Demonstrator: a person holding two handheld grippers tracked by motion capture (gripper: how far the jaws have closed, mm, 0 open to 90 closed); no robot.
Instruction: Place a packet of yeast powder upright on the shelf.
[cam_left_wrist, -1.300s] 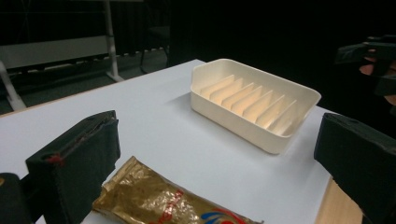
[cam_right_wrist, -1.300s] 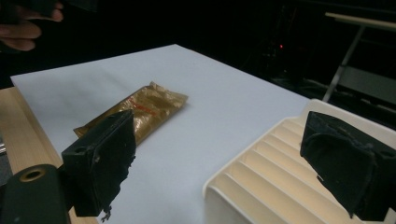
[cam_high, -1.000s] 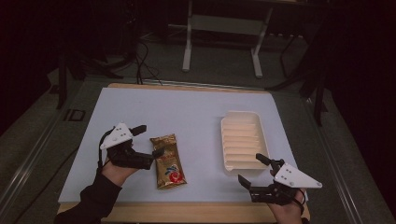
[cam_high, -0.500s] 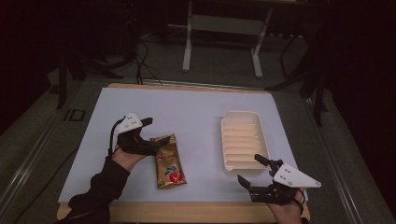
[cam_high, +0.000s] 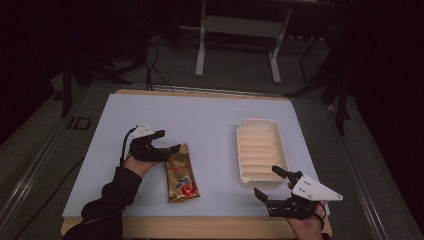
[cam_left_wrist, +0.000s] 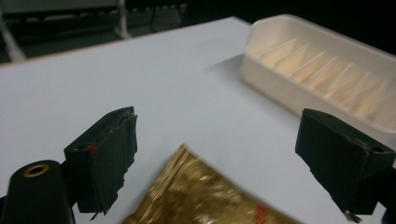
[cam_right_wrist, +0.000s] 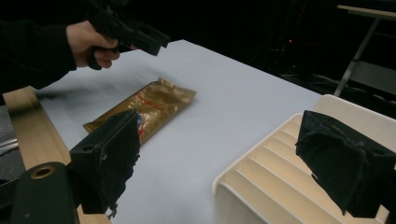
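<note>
Two jaws of the left gripper (cam_high: 167, 141) are standing wide and have just been closing a little, the top corner of the gold snack packet (cam_high: 181, 173) lying between them, untouched. The left hand (cam_high: 136, 161) is reaching rightward from the table's left. The right gripper (cam_high: 270, 183) is gaping empty beside the cream tray (cam_high: 261, 151)

gold snack bag (cam_left_wrist: 205, 198): bottom cut off by frame edge in left gripper view, print too blurry to read | ribbed tray (cam_right_wrist: 299, 177): far end + right side run off frame in right gripper view | left tool (cam_right_wrist: 140, 35): motion-blurred there, pads hard to tell
</note>
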